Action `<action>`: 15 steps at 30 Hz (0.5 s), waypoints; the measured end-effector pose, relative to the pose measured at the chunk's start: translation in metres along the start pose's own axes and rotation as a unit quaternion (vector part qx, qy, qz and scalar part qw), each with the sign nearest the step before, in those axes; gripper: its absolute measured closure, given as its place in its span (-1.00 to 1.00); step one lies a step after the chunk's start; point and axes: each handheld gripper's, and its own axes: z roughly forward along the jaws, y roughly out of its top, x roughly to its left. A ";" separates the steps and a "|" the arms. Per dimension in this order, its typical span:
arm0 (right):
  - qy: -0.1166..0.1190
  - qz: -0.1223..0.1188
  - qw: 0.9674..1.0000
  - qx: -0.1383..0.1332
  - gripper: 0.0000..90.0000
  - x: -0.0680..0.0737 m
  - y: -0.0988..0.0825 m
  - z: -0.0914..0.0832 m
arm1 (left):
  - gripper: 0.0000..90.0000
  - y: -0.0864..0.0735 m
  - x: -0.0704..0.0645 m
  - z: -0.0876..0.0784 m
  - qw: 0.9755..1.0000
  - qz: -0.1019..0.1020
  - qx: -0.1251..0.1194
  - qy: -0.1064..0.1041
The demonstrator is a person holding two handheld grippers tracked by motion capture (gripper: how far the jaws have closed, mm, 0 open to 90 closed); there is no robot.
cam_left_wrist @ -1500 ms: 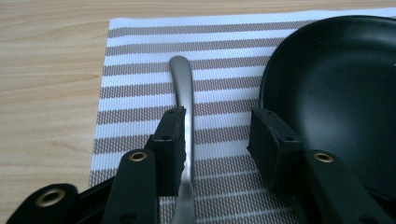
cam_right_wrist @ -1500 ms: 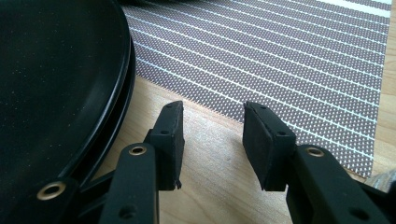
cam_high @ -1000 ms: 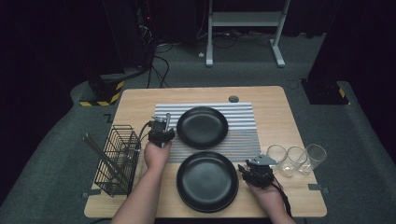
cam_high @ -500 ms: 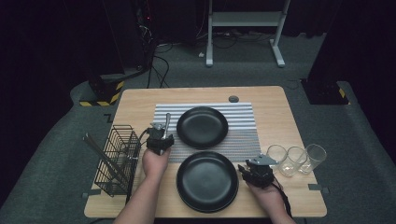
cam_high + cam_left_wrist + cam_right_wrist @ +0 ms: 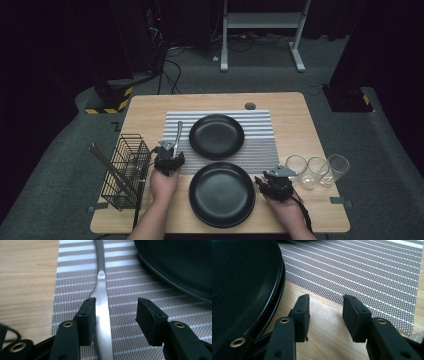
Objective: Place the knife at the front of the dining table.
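A silver piece of cutlery (image 5: 178, 131) (image 5: 101, 285) lies on the striped placemat (image 5: 260, 150) (image 5: 75, 277), left of the rear black plate (image 5: 216, 136) (image 5: 180, 262). My left gripper (image 5: 170, 149) (image 5: 116, 312) hovers low over its near end, open. The jaws have just been opening, and the cutlery lies between them, close to the left pad, with no squeeze on it. A second black plate (image 5: 221, 194) (image 5: 239, 285) sits at the table's front. My right gripper (image 5: 272, 174) (image 5: 325, 307) stands open just right of it over bare wood, with nothing between its jaws.
A black wire basket (image 5: 125, 170) holding long utensils stands at the table's left edge, close to my left hand. Three clear glasses (image 5: 317, 170) stand in a row right of my right gripper. The placemat's near edge (image 5: 362, 270) lies just ahead of the right jaws.
My left hand has drawn back toward the table's near edge along the cutlery, which stays on the placemat. My right hand has stayed in place.
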 end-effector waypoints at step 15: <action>-0.001 -0.001 1.000 0.001 0.27 0.000 0.000 0.000 | 0.17 -0.021 0.005 -0.008 1.000 -0.018 -0.007 0.003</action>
